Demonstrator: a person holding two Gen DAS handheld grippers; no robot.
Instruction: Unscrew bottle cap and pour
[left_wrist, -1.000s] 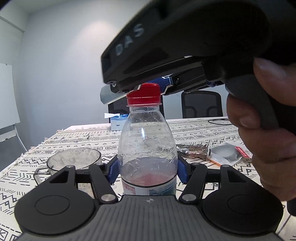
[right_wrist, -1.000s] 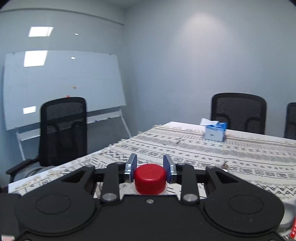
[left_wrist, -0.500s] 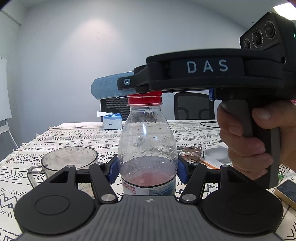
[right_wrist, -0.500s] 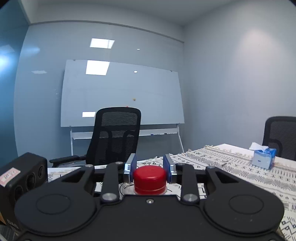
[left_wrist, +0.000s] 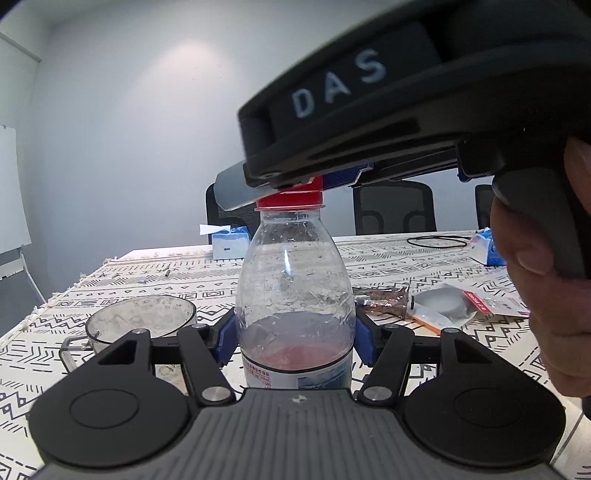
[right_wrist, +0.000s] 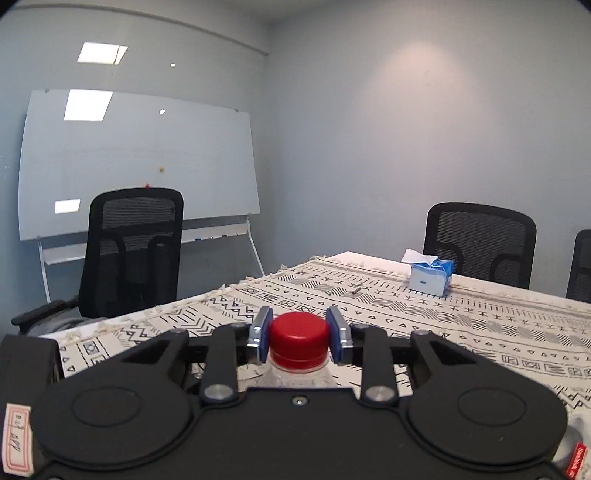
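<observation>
A clear plastic bottle (left_wrist: 293, 288) with a little pink liquid at the bottom stands upright on the patterned tablecloth. My left gripper (left_wrist: 293, 341) is shut on the bottle's lower body, its blue pads on either side. The red cap (right_wrist: 298, 339) sits on the neck; it also shows in the left wrist view (left_wrist: 290, 197). My right gripper (right_wrist: 298, 339) is shut on the cap, one pad on each side, and reaches in from the upper right in the left wrist view. A clear glass measuring cup (left_wrist: 138, 323) stands left of the bottle.
A blue tissue box (right_wrist: 430, 277) sits at the table's far edge. Snack packets (left_wrist: 443, 304) and a black cable loop (left_wrist: 437, 242) lie right of the bottle. Black office chairs (right_wrist: 133, 251) and a whiteboard (right_wrist: 136, 162) stand around the table.
My right gripper has swung around the bottle's axis while shut on the cap: first one way, then back. The bottle and my left gripper have stayed in place.
</observation>
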